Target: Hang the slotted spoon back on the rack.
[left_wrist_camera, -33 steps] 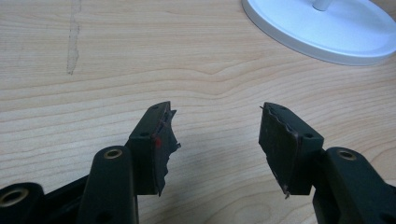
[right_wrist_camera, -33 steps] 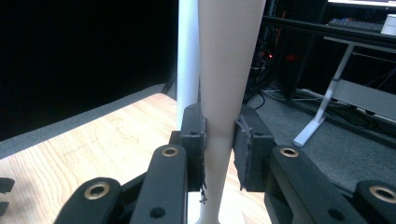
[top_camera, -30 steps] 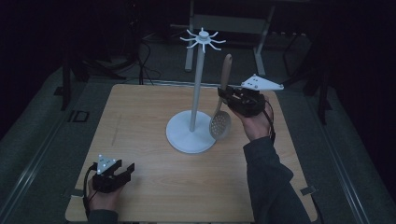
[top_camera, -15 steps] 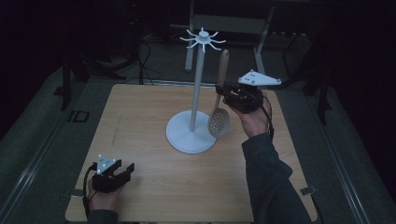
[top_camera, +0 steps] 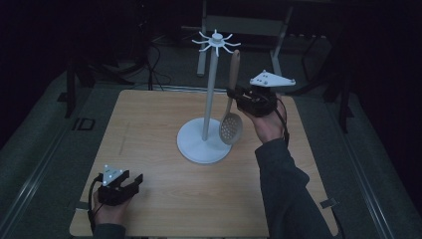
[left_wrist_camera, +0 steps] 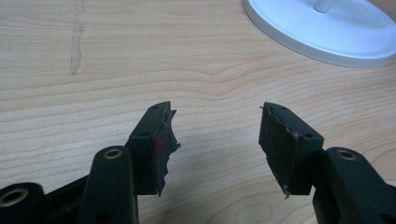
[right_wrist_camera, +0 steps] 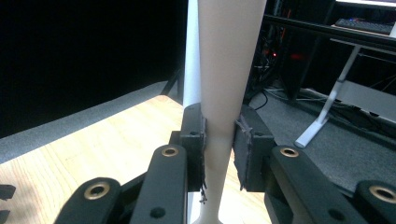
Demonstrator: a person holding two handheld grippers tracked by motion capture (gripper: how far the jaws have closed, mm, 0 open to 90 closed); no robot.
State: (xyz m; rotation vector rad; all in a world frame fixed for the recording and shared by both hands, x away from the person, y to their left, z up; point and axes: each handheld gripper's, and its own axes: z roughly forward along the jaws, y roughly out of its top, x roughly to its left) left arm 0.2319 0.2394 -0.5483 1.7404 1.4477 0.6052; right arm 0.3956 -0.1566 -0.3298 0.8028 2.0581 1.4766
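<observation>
A white utensil stand with a round base and hooks at its top stands mid-table. My right gripper is shut on the handle of a wooden slotted spoon, held upright just right of the pole, bowl hanging low over the base. In the right gripper view the handle is clamped between my jaws, with the white pole behind. My left gripper rests open at the table's near left corner, nothing between its jaws; the stand's base lies farther off.
The wooden table has bare room to the left and front of the stand. Beyond it are a dark floor, cables and a metal frame. A forearm in a dark sleeve crosses the table's right side.
My right gripper has lifted the spoon and carried it a little left, closer to the stand's pole and hooks. The left gripper has stayed still.
</observation>
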